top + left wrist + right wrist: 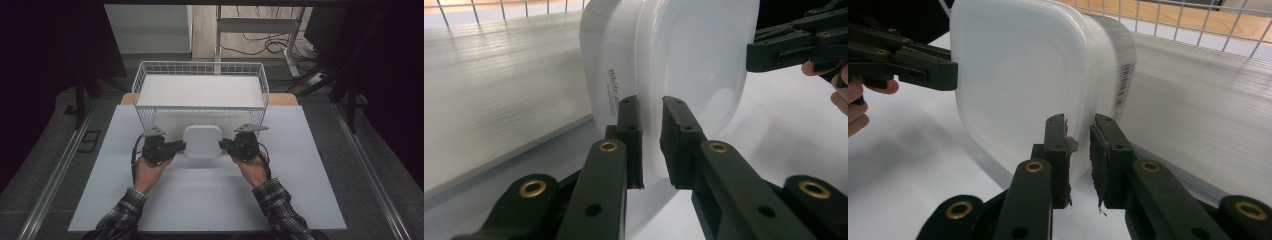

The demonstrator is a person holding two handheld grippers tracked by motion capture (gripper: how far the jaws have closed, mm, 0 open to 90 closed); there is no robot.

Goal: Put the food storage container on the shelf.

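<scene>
Before the wire basket, both grippers' jaws clamp the white plastic container by its thin rim: light, slippery, flexible.

We reach in from the near edge with both forearms in checked sleeves, angled inward toward each other. Our left hand wraps the black two-jaw left claw, which points to the right; our right hand holds the matching right claw, pointing left, so the two face each other at the same height. Each claw's jaws are drawn close together, clamped tight. A grey three-cornered plate sits atop each claw.
</scene>
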